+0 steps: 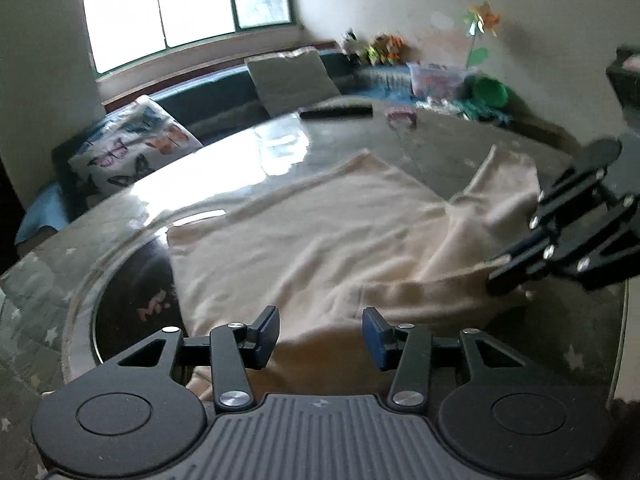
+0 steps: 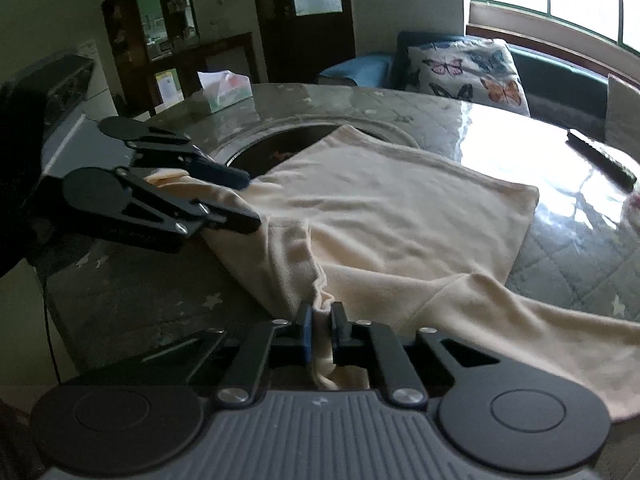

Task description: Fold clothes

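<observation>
Right gripper (image 2: 320,316) pinched tight on a bunched fold of the cream garment (image 2: 392,216) at the table's (image 2: 400,100) near edge. Left gripper (image 1: 320,334) about half open, fabric lying between its fingers, grip not discernible. Beyond, garment spread flat toward the table's middle; butterfly cushion (image 2: 472,68) behind the far edge.

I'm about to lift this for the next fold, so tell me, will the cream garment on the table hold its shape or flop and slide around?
Probably floppy: the cream garment bunches into soft folds where the right gripper pinches it, and sags between the two grippers. It looks light, lying in thin wrinkles. The glass table looks glossy, so it may slide when dragged.
</observation>
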A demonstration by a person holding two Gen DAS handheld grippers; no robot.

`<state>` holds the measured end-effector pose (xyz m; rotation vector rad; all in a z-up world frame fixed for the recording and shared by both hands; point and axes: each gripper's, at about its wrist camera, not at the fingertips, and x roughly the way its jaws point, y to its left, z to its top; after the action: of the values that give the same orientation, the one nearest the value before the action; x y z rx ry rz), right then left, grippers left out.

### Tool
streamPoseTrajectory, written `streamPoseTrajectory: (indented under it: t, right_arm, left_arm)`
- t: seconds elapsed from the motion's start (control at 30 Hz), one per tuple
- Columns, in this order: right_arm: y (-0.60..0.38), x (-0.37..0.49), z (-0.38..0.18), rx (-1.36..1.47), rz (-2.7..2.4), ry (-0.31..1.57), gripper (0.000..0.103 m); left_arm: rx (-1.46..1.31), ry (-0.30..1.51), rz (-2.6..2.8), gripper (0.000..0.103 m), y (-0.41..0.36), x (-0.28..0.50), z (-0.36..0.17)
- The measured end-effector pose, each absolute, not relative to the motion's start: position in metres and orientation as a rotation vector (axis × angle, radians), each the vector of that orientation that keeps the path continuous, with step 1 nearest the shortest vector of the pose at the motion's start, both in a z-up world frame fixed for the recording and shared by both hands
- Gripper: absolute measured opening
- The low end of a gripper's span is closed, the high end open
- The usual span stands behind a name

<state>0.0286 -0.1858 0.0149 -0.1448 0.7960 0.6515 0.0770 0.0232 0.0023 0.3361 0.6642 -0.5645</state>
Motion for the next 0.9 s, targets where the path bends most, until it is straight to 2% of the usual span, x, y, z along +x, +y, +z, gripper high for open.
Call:
streamPoseTrajectory:
  t: [0.03, 0.07, 0.13, 0.17, 0.43, 0.6, 0.77, 0.9]
  right_arm:
    - [-0.185, 0.027, 0.017, -0.152, 0.655, 0.79, 0.007]
    - [-0.185, 0.026, 0.018, -0.156, 0.656, 0.785, 0.006]
    - [-0.184, 0.024, 0.021, -0.17, 0.663, 0.77, 0.006]
    - [-0.184, 0.022, 0.022, -0.175, 0.667, 0.762, 0.005]
    - [-0.18, -0.004, 0.036, -0.251, 0.739, 0.717, 0.005]
    - [-0.174, -0.025, 0.032, -0.323, 0.816, 0.756, 0.005]
    - [-0.173, -0.029, 0.02, -0.338, 0.866, 0.839, 0.01]
    - [-0.183, -0.023, 0.031, -0.333, 0.856, 0.816, 0.01]
  left_arm:
    - [0.338, 0.679, -0.578, 0.04, 0.023, 0.078, 0.0]
    - [0.335, 0.696, -0.588, 0.025, 0.024, 0.079, -0.002]
    - [0.325, 0.712, -0.583, 0.006, 0.026, 0.078, -0.005]
    - [0.312, 0.709, -0.578, 0.004, 0.029, 0.076, -0.004]
    - [0.294, 0.645, -0.588, 0.002, 0.049, 0.024, 0.016]
    - [0.306, 0.689, -0.617, 0.002, 0.054, 0.002, 0.011]
    - [0.289, 0.711, -0.608, 0.006, 0.069, 0.004, 0.017]
    - [0.282, 0.665, -0.562, 0.006, 0.078, 0.014, 0.033]
